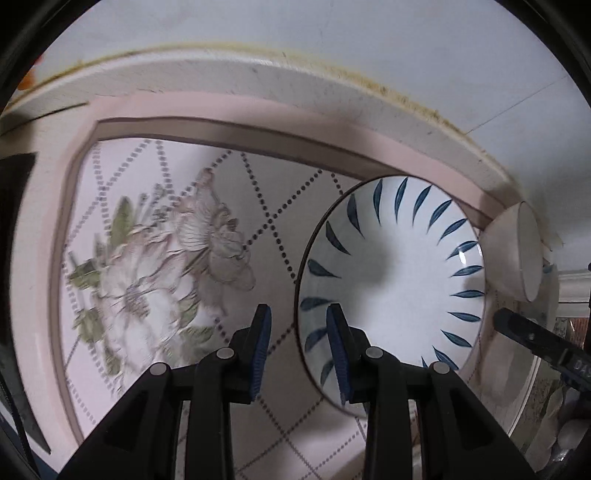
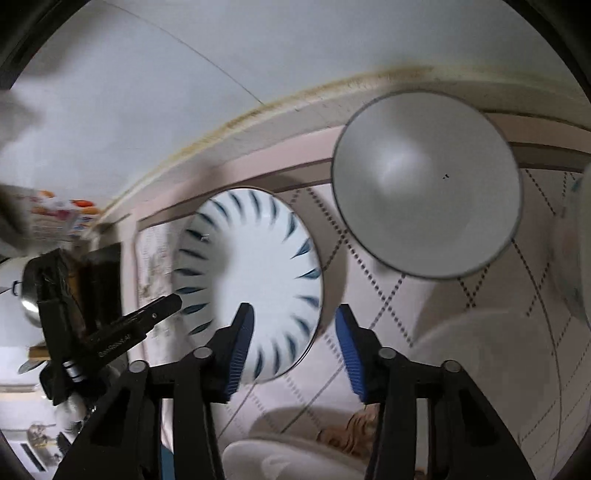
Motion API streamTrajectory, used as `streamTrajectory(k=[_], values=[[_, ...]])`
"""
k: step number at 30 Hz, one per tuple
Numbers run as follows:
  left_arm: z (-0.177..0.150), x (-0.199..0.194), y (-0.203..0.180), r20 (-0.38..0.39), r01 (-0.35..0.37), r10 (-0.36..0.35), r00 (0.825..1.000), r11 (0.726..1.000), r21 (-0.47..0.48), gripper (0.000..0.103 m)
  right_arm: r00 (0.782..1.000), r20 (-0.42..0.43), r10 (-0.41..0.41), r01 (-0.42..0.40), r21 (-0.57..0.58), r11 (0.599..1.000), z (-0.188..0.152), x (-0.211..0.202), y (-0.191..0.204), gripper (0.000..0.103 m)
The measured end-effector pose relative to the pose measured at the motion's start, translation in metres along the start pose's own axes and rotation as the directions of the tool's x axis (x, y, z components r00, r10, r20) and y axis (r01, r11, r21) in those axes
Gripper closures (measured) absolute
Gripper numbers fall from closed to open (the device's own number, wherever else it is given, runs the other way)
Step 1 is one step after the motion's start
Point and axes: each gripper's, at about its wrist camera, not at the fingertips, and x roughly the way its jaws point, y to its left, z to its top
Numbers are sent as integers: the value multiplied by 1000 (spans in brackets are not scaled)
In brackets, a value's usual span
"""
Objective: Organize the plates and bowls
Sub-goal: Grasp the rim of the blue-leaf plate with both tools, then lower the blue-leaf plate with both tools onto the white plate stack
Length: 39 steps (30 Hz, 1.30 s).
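Observation:
A white plate with blue leaf strokes (image 1: 395, 280) lies on the floral table mat (image 1: 155, 258). My left gripper (image 1: 299, 347) is open, its fingers either side of the plate's left rim. A plain white bowl (image 1: 515, 251) sits just right of the plate. In the right wrist view the same plate (image 2: 255, 284) is left of centre and the white bowl (image 2: 424, 184) is upper right. My right gripper (image 2: 295, 343) is open and empty above the plate's right rim. The left gripper shows as a black tool (image 2: 110, 332) at the left.
The mat has a pink border (image 1: 258, 107) and lies near a white wall (image 1: 332, 33). More white dishes sit at the bottom (image 2: 295, 458) and right edge (image 2: 580, 251) of the right wrist view. Clutter stands at the far left (image 2: 55, 218).

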Motion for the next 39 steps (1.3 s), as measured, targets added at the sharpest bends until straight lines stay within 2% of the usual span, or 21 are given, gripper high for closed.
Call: streamTrajectory(k=[3, 5, 8, 19, 25, 31, 39], values=[[1, 9, -6, 4, -8, 8, 1000, 1000, 26, 75, 999, -9, -40, 40, -28, 999, 5, 17, 2, 80], [1, 9, -10, 29, -6, 5, 1000, 999, 38, 81, 996, 21, -82, 83, -49, 995, 8, 21, 3, 84], [-1, 8, -15, 41, -24, 22, 999, 998, 54, 81, 993, 13, -120, 120, -54, 991, 13, 31, 5, 91], [-19, -9, -21, 82, -61, 54, 995, 994, 90, 85, 988, 28, -151, 153, -81, 985, 1, 38, 10, 95], [-46, -34, -27, 109, -59, 48, 993, 993, 106, 85, 988, 53, -146, 151, -94, 984, -14, 25, 17, 95], [-71, -68, -34, 137, -37, 21, 990, 992, 119, 85, 990, 73, -121, 128, -110, 986, -42, -5, 20, 95], [-113, -106, -61, 164, -28, 2, 987, 987, 157, 85, 987, 114, -112, 128, -148, 981, -93, -57, 25, 95]])
